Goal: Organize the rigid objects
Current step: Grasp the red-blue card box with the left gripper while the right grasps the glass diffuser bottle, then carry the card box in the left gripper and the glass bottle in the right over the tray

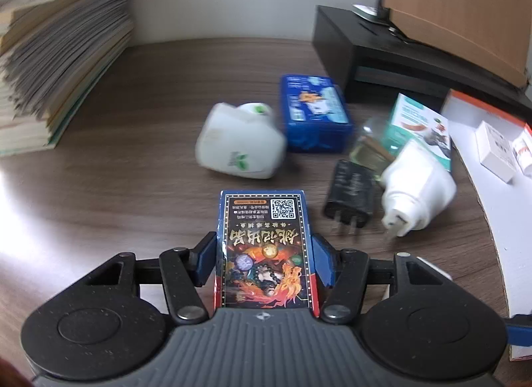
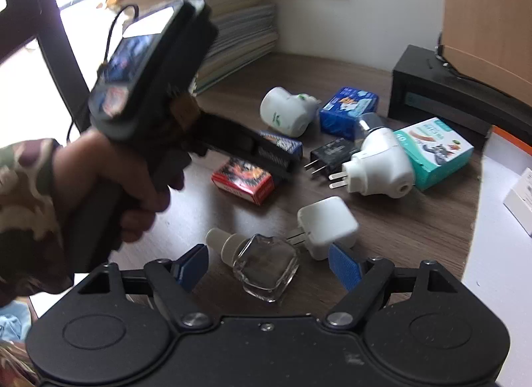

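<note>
Your left gripper pinches a blue card box above the desk; your right gripper hovers, jaws spread, over a glass bottle.

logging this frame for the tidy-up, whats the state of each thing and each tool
left tool: shut on card box
card box: held flat between the blue pads
right tool: open, holding nothing
glass bottle: lying on its side on the desk, looks empty
white charger: unplugged, lying on the desk
black charger: unplugged, lying flat
red box: closed, lying on the desk
blue box: closed, lying flat
</note>
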A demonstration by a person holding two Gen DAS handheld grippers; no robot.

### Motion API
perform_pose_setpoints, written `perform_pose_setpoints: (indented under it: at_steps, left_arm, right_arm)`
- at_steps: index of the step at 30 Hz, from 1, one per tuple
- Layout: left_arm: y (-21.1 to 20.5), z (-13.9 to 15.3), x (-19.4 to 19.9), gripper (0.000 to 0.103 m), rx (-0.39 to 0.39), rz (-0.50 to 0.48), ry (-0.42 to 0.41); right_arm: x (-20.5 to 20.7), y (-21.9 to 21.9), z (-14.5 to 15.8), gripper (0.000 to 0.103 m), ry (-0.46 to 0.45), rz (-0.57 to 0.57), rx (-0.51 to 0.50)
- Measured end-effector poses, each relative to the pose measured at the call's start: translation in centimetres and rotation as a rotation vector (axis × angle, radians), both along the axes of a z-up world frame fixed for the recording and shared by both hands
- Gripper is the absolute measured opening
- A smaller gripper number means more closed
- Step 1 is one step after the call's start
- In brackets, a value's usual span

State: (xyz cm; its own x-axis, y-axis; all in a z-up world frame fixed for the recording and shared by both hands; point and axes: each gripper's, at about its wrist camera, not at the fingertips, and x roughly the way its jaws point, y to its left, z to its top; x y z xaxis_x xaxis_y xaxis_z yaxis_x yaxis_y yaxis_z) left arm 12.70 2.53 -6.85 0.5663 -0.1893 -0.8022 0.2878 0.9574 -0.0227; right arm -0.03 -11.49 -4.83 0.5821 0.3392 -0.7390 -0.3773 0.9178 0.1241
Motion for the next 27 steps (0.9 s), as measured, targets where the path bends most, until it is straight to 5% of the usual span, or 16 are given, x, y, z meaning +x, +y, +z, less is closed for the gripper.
perform_pose_setpoints:
  at_steps: [5, 8, 18, 27]
  left_arm:
    - [2.7, 0.2, -0.4, 0.06, -0.023, 0.035, 0.006]
    - [4.1, 0.2, -0.8, 0.06, -0.032, 0.054, 0.005]
    - [5.2, 1.3, -1.8, 0.06, -0.062, 0.102, -0.015]
    - [1.6, 4.4, -3.9, 0.06, -0.089, 0.066, -0.08]
  right_arm:
    - [0.9, 1.8, -1.6, 0.09, 0.026, 0.071, -0.035]
    - [1.4, 2.5, -2.6, 0.076, 0.039, 0.086, -0.061]
    - [1.3, 1.1, -1.6, 0.074, 0.001, 0.031, -0.011]
    - [-0.7, -3.8, 1.7, 0.074, -0.064, -0.082, 0.033]
